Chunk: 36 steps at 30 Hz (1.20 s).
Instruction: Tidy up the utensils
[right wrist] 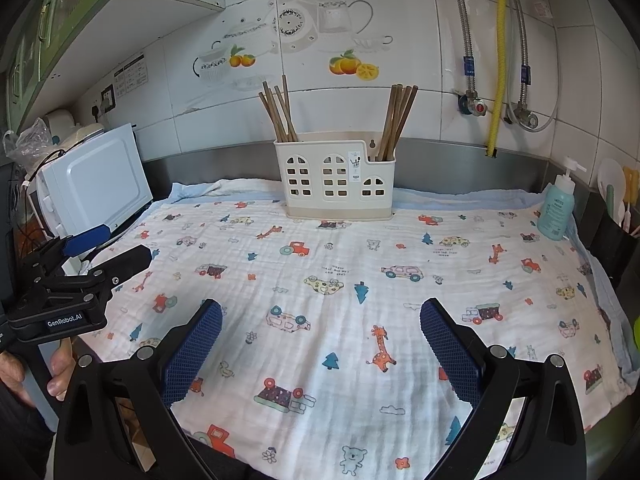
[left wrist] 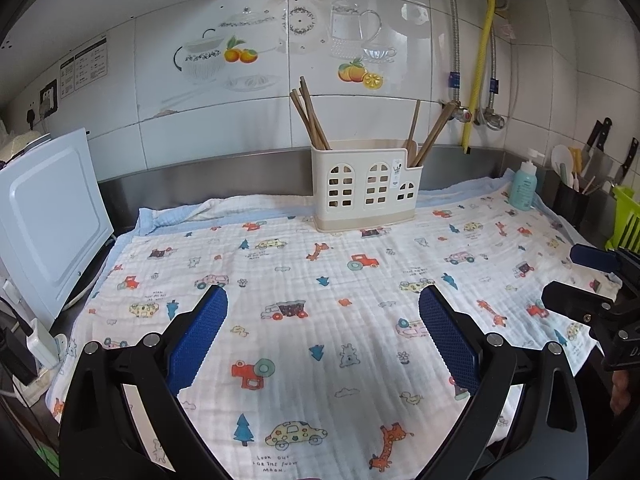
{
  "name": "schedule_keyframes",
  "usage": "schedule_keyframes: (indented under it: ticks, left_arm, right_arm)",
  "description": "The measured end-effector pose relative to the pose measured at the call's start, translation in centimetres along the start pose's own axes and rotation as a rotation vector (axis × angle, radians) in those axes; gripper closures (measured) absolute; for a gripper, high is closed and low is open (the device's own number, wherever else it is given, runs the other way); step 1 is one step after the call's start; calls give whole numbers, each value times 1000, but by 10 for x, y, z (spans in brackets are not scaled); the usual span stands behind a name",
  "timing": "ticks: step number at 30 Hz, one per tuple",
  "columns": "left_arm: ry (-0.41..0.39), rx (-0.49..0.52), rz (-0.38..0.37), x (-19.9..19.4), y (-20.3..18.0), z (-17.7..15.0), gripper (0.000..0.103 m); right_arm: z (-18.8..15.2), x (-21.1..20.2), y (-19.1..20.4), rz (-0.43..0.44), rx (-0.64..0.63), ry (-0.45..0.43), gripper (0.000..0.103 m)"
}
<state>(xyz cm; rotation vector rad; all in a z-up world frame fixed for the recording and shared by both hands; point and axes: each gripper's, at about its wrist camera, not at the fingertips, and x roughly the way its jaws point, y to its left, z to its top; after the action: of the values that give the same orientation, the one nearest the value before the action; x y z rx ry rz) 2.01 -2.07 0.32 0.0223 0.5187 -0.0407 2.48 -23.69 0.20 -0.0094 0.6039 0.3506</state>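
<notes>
A cream plastic utensil holder [left wrist: 366, 186] with window cut-outs stands at the back of the patterned cloth [left wrist: 320, 300]; it also shows in the right wrist view [right wrist: 336, 178]. Brown chopsticks [left wrist: 308, 114] stand in its left end, and more chopsticks [right wrist: 396, 120] in its right end. My left gripper [left wrist: 322, 320] is open and empty, low over the cloth's near part. My right gripper [right wrist: 320, 336] is open and empty too. Each gripper shows at the edge of the other's view: the right gripper [left wrist: 588, 280], the left gripper [right wrist: 108, 250].
A white microwave [right wrist: 92, 184] stands at the left. A teal pump bottle [right wrist: 558, 204] stands at the right rear of the cloth. A black pot with spoons and knives [left wrist: 570, 196] and a green rack [left wrist: 624, 220] are at the far right. Pipes [right wrist: 498, 60] run down the tiled wall.
</notes>
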Motion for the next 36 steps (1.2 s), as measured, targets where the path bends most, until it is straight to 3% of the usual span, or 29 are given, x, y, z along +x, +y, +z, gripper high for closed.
schedule_keyframes:
  ticks: [36]
  left_arm:
    - [4,10,-1,0,-4,3,7]
  right_arm:
    - [2,-3,-3,3,-1,-12,7]
